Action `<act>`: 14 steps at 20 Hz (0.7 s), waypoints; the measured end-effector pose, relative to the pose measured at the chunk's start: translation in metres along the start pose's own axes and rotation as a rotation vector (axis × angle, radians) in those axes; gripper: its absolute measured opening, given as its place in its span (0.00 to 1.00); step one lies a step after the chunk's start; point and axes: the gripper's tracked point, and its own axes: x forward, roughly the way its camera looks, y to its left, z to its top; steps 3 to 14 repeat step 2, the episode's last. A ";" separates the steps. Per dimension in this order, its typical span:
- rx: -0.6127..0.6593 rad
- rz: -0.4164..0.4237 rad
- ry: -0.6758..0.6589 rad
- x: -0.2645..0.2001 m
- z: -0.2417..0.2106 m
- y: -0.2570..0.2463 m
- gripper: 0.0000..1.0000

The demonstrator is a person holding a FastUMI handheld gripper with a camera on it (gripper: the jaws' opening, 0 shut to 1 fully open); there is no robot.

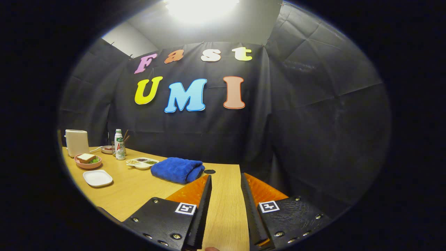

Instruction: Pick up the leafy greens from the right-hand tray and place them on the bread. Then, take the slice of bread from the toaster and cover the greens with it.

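My gripper (225, 179) hangs open over the near end of the wooden table (139, 188), with bare tabletop between its fingers. Far off to the left stands a pink bowl (88, 164) holding a slice of bread (85, 157) with leafy greens (94, 160) peeking out beneath it. Behind the bowl is a cream toaster (76, 142); I cannot tell whether a slice sits in it. A white tray (98, 177) lies in front of the bowl with nothing on it.
A folded blue towel (178, 169) lies ahead of the left finger. Beyond it are a white divided dish of condiments (142, 162), a bottle (120, 145) and a small plate (106, 149). A dark round hole (209, 171) marks the table near the far edge.
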 end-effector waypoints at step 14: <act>-0.016 -0.007 -0.014 0.006 0.000 -0.010 0.51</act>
